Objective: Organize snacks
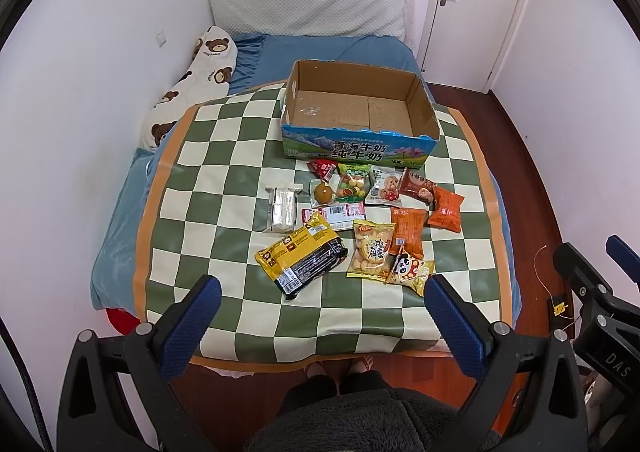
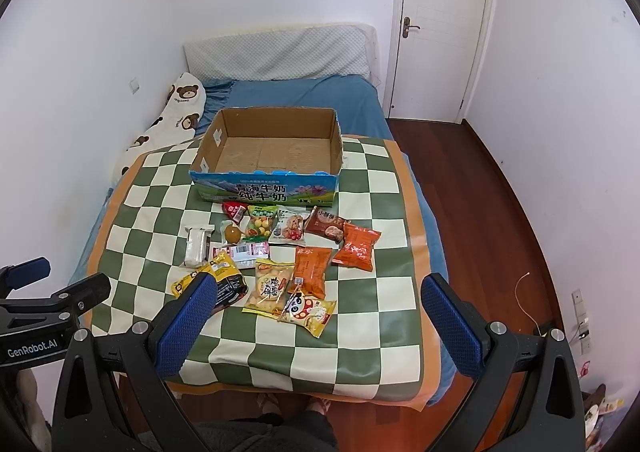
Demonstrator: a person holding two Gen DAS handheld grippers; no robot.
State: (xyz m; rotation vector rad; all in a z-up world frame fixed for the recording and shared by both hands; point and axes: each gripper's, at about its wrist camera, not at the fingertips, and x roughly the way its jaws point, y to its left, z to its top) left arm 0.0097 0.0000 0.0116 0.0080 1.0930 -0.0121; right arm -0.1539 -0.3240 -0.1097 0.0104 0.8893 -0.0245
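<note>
An empty cardboard milk box (image 1: 422, 102) (image 2: 208, 154) stands at the far side of a green-and-cream checked cloth (image 1: 224, 188) (image 2: 360, 292) on a bed. In front of it lie several snack packets: a yellow-black bag (image 1: 302, 258) (image 2: 224, 272), a clear wafer pack (image 1: 282, 206) (image 2: 196, 248), a yellow biscuit bag (image 1: 370, 248) (image 2: 270, 286), a panda packet (image 1: 410, 272) (image 2: 308, 310), orange packets (image 1: 446, 208) (image 2: 356, 248). My left gripper (image 1: 322, 292) hangs open above the near cloth edge. My right gripper (image 2: 318, 292) is open too, its left finger hiding part of the yellow-black bag.
A bear-print pillow (image 1: 188, 88) lies along the left wall and a padded headboard (image 2: 280, 50) stands behind. A white door (image 2: 440, 24) is at the back right. Wooden floor (image 2: 480, 192) runs right of the bed. The person's knees and feet show below the cloth edge.
</note>
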